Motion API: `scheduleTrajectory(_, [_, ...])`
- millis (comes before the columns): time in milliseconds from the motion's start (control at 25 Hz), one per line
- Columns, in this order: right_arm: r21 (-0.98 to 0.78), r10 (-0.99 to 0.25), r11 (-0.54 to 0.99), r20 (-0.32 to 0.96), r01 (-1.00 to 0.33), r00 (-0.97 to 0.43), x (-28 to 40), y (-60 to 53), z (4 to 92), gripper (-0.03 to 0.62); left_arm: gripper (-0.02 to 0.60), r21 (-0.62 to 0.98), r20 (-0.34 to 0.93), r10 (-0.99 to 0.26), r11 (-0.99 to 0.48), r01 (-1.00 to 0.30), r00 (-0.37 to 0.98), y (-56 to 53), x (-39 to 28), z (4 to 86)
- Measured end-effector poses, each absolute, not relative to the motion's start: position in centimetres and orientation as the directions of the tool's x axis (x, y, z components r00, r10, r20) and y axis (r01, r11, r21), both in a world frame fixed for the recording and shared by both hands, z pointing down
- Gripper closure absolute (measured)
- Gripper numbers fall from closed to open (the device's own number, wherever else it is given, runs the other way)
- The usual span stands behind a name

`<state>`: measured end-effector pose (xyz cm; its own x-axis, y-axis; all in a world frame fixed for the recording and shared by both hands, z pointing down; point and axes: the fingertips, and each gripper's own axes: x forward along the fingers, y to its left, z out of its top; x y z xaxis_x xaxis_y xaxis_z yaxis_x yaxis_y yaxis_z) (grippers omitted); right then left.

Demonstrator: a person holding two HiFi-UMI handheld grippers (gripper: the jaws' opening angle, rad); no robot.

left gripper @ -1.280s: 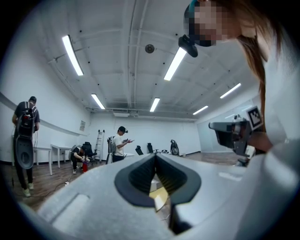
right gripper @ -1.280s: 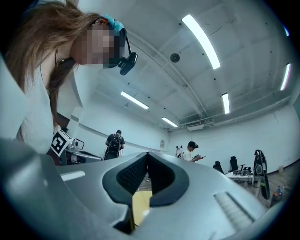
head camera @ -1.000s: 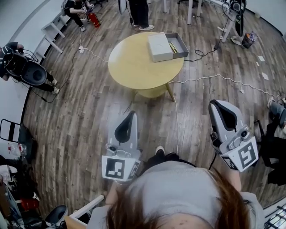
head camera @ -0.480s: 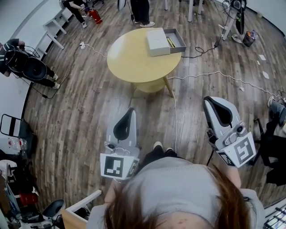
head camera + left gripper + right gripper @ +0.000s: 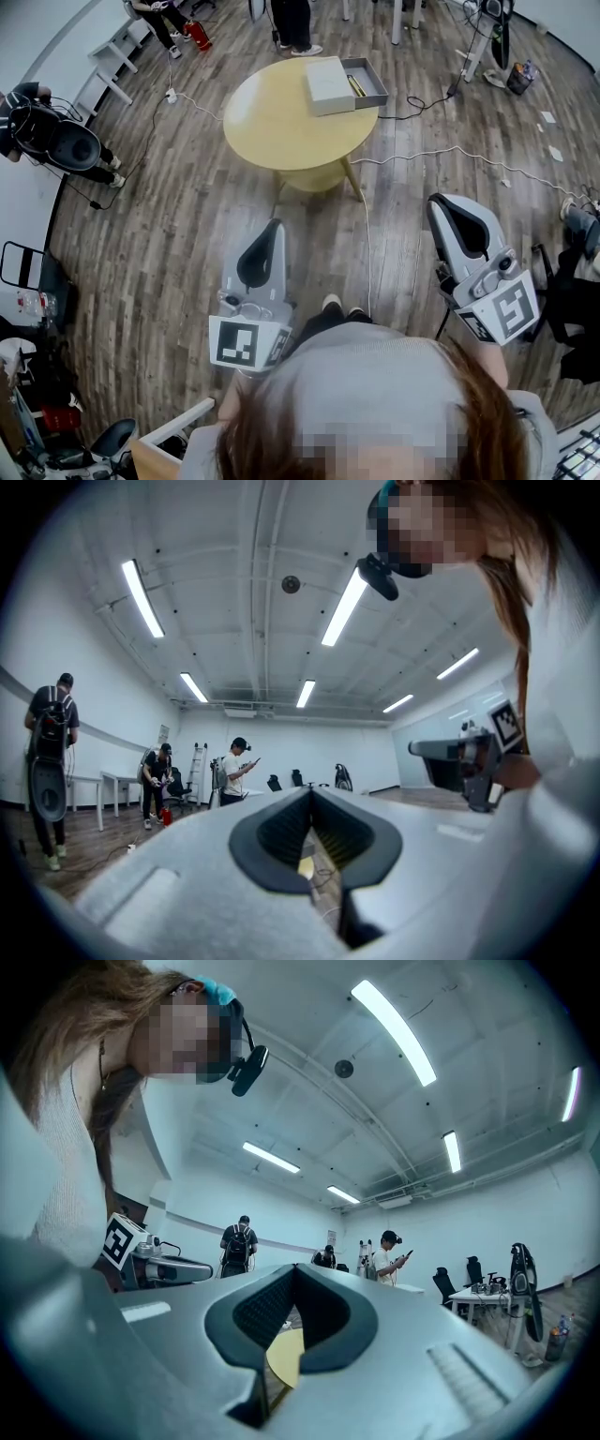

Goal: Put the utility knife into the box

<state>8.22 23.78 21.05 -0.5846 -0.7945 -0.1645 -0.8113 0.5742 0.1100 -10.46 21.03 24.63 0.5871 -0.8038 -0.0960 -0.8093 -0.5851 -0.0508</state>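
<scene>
Head view: a person stands well back from the round yellow table (image 5: 281, 127). The left gripper (image 5: 276, 225) and right gripper (image 5: 440, 202) are both closed on nothing and held close to the body. At the table's far edge sits the open grey box (image 5: 373, 99), with a pale lid (image 5: 327, 84) touching its side. A slim yellow item, apparently the utility knife (image 5: 356, 86), already lies inside. The placing looks complete, so the sound course is to hold both grippers clear of the table and leave the box undisturbed.
</scene>
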Motion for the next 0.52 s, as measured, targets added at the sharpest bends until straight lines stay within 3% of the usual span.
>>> scheduleTrajectory(520, [0.117, -0.812, 0.551, -0.157, -0.827, -0.563, 7.36, 23.43, 21.2, 0.589, 0.588, -0.046, -0.113, -0.801, -0.587, -0.808, 0.588, 20.37, -11.5, 24.4])
